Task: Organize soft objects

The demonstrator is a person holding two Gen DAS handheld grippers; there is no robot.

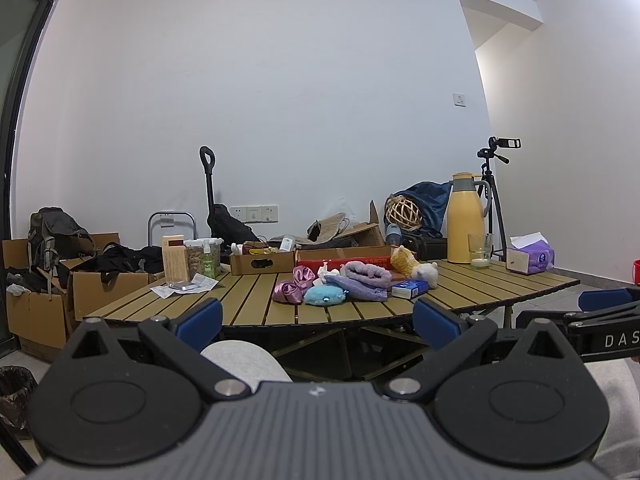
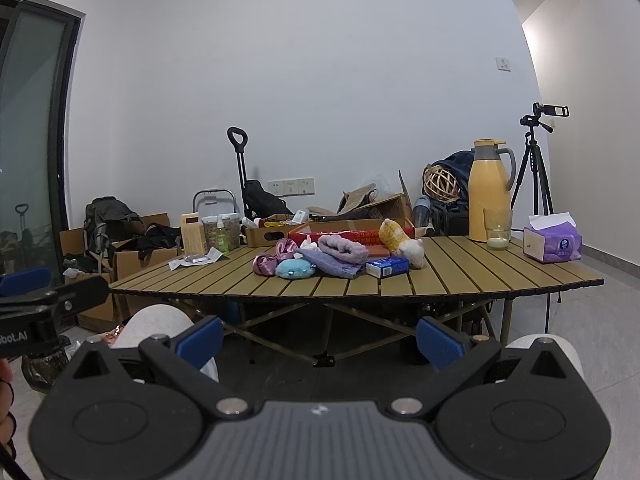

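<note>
On the right gripper (image 1: 608,320), at your 3 o'clock in the left wrist view, you can read "DAS". On the left gripper (image 2: 28,312), at your 9 o'clock in the right wrist view, "bot.AI".

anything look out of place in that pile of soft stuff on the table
Yes: a hard blue and white box lies at the right edge of the heap, beside the folded purple cloth and the yellow plush toy. It is the only rigid thing there. Nothing looks spilled or damaged.

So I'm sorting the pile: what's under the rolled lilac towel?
The rolled lilac towel lies on a flatter purple cloth, which rests on the slatted table. Whatever else sits beneath the two is covered and cannot be seen.
</note>
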